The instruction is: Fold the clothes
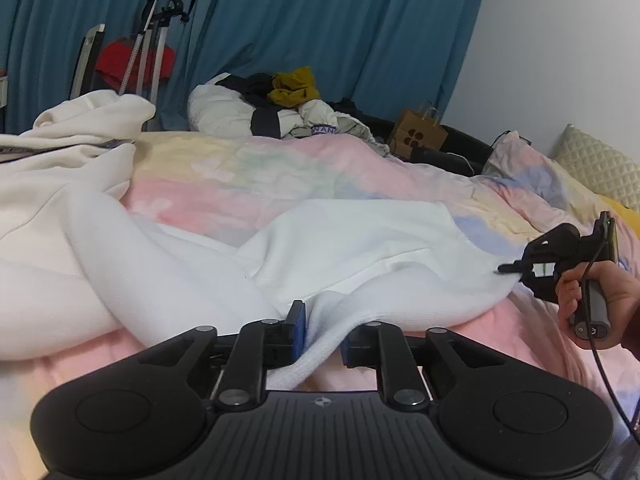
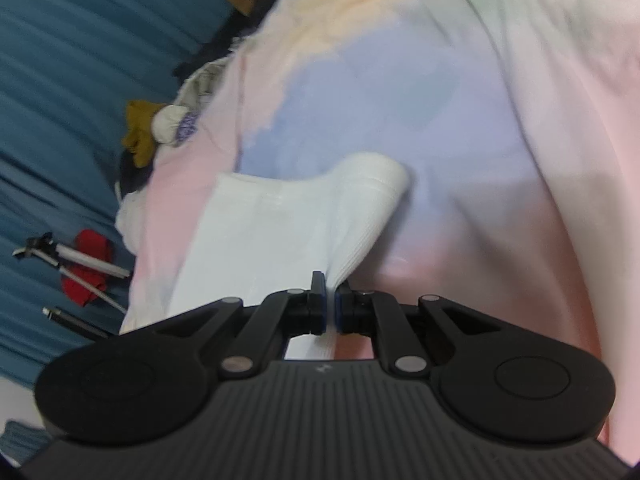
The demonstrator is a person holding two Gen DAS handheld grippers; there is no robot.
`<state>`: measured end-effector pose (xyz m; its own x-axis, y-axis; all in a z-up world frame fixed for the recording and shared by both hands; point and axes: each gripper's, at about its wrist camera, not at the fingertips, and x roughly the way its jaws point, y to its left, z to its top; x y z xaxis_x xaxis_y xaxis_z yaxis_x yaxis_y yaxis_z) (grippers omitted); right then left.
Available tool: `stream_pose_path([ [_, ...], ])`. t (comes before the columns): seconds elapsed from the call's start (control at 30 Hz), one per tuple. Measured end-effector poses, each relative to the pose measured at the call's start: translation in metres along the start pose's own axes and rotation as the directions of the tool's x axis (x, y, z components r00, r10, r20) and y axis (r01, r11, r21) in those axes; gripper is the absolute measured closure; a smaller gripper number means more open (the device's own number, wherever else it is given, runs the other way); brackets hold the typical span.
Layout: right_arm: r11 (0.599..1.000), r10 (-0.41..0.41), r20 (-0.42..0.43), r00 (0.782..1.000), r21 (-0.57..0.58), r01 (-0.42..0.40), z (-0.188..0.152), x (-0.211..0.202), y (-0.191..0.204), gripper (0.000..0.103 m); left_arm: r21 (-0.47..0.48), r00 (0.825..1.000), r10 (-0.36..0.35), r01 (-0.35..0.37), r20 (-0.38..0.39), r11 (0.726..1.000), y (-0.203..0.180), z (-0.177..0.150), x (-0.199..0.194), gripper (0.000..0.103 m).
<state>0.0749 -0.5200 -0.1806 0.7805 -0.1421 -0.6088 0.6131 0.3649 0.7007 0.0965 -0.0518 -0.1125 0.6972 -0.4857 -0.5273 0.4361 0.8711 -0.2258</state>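
A white ribbed garment (image 1: 360, 240) lies spread over the pastel bed cover (image 1: 240, 168). A fold of it runs between the jaws of my left gripper (image 1: 322, 336), which stand a little apart; the blue pads (image 1: 298, 332) do not visibly press the cloth. At the right, a hand (image 1: 600, 300) holds my right gripper (image 1: 508, 270) at the garment's far corner. In the right wrist view my right gripper (image 2: 330, 304) is shut on the edge of the white garment (image 2: 280, 220), whose hem curls up above the bed cover (image 2: 460, 120).
A cream hoodie (image 1: 60, 200) is heaped on the left of the bed. A pile of clothes (image 1: 272, 108) sits at the far side, with a paper bag (image 1: 418, 132) beyond it. A quilted pillow (image 1: 600, 168) lies at the right. Blue curtains (image 1: 320, 20) and a stand (image 1: 152, 40) are behind.
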Motion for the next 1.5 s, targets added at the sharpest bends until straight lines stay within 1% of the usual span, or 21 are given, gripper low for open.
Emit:
stream_pose_path([
  [0.07, 1.000, 0.016, 0.008, 1.000, -0.008, -0.016, 0.002, 0.001, 0.003, 0.096, 0.002, 1.000, 0.003, -0.003, 0.001, 1.000, -0.002, -0.003, -0.005, 0.071],
  [0.13, 0.999, 0.035, 0.028, 0.999, -0.007, -0.035, 0.006, 0.000, 0.005, 0.097, 0.015, 1.000, 0.006, -0.006, 0.004, 1.000, -0.004, -0.006, -0.007, 0.068],
  [0.23, 0.997, 0.077, 0.111, 0.991, -0.007, -0.077, 0.016, -0.011, 0.008, 0.097, 0.027, 1.000, -0.004, 0.004, 0.014, 1.000, -0.006, -0.007, -0.010, 0.064],
  [0.33, 0.993, 0.113, 0.203, 0.973, 0.008, -0.117, 0.026, -0.024, 0.008, 0.097, 0.026, 0.999, -0.035, 0.034, 0.036, 0.999, -0.006, -0.007, -0.015, 0.058],
  [0.4, 0.997, 0.074, 0.248, 0.966, -0.001, -0.076, 0.031, -0.025, 0.004, 0.097, 0.013, 0.998, -0.049, 0.048, 0.045, 0.999, -0.005, -0.007, -0.019, 0.054],
  [0.43, 0.999, 0.053, 0.269, 0.962, -0.006, -0.053, 0.033, -0.026, 0.002, 0.097, -0.002, 0.998, -0.050, 0.050, 0.046, 0.999, -0.004, -0.008, -0.022, 0.050],
  [0.53, 0.999, -0.046, 0.196, 0.979, 0.023, 0.042, 0.034, -0.005, -0.014, 0.097, -0.061, 0.998, -0.059, 0.061, 0.030, 0.996, 0.000, -0.008, -0.033, 0.047],
  [0.57, 0.998, -0.062, 0.168, 0.984, 0.044, 0.055, 0.033, 0.002, -0.018, 0.097, -0.080, 0.998, -0.057, 0.059, 0.025, 0.995, 0.002, -0.008, -0.037, 0.045],
  [0.6, 0.996, -0.074, 0.139, 0.988, 0.067, 0.065, 0.033, 0.008, -0.022, 0.097, -0.107, 0.999, -0.049, 0.051, 0.023, 0.993, 0.005, -0.005, -0.042, 0.043],
  [0.63, 0.993, -0.085, 0.109, 0.990, 0.089, 0.075, 0.033, 0.014, -0.026, 0.097, -0.140, 0.999, -0.036, 0.038, 0.021, 0.989, 0.010, -0.002, -0.048, 0.038],
  [0.67, 0.992, -0.084, 0.102, 0.991, 0.102, 0.073, 0.033, 0.016, -0.028, 0.097, -0.173, 1.000, -0.023, 0.026, 0.019, 0.985, 0.015, 0.001, -0.054, 0.033],
  [0.73, 0.991, -0.078, 0.094, 0.992, 0.112, 0.068, 0.035, 0.018, -0.029, 0.097, -0.246, 1.000, 0.004, -0.002, 0.010, 0.969, 0.027, 0.007, -0.066, 0.027],
  [0.77, 0.992, -0.076, 0.091, 0.993, 0.108, 0.066, 0.036, 0.019, -0.029, 0.097, -0.289, 1.000, 0.020, -0.019, 0.001, 0.957, 0.036, 0.010, -0.072, 0.024],
  [0.83, 0.995, -0.073, 0.088, 0.993, 0.077, 0.067, 0.036, 0.018, -0.025, 0.096, -0.375, 0.999, 0.049, -0.054, -0.022, 0.926, 0.055, 0.017, -0.083, 0.021],
  [0.93, 0.996, -0.079, 0.088, 0.993, 0.056, 0.074, 0.035, 0.016, -0.021, 0.096, -0.501, 0.994, 0.086, -0.110, -0.071, 0.858, 0.094, 0.023, -0.102, 0.020],
  [1.07, 0.997, -0.070, 0.104, 0.992, 0.035, 0.067, 0.034, 0.010, -0.015, 0.096, -0.619, 0.982, 0.151, -0.190, -0.115, 0.762, 0.147, 0.024, -0.127, 0.020],
  [1.17, 0.999, -0.051, 0.134, 0.990, -0.004, 0.052, 0.036, 0.004, -0.007, 0.097, -0.664, 0.973, 0.192, -0.226, -0.126, 0.713, 0.182, 0.026, -0.143, 0.020],
  [1.23, 0.999, -0.027, 0.179, 0.984, -0.036, 0.034, 0.038, -0.005, -0.001, 0.097, -0.705, 0.971, 0.210, -0.227, -0.113, 0.672, 0.199, 0.024, -0.151, 0.020],
  [1.33, 0.999, 0.001, 0.252, 0.968, -0.043, 0.010, 0.042, -0.014, 0.002, 0.097, -0.768, 0.976, 0.194, -0.197, -0.096, 0.609, 0.216, 0.017, -0.155, 0.020],
  [1.43, 0.999, -0.043, 0.260, 0.965, -0.005, 0.046, 0.045, -0.011, -0.008, 0.097, -0.816, 0.982, 0.168, -0.165, -0.084, 0.554, 0.220, 0.009, -0.152, 0.019],
  [1.5, 0.996, -0.087, 0.207, 0.974, 0.007, 0.088, 0.044, 0.000, -0.018, 0.097, -0.844, 0.986, 0.150, -0.141, -0.072, 0.517, 0.222, 0.005, -0.152, 0.019],
])
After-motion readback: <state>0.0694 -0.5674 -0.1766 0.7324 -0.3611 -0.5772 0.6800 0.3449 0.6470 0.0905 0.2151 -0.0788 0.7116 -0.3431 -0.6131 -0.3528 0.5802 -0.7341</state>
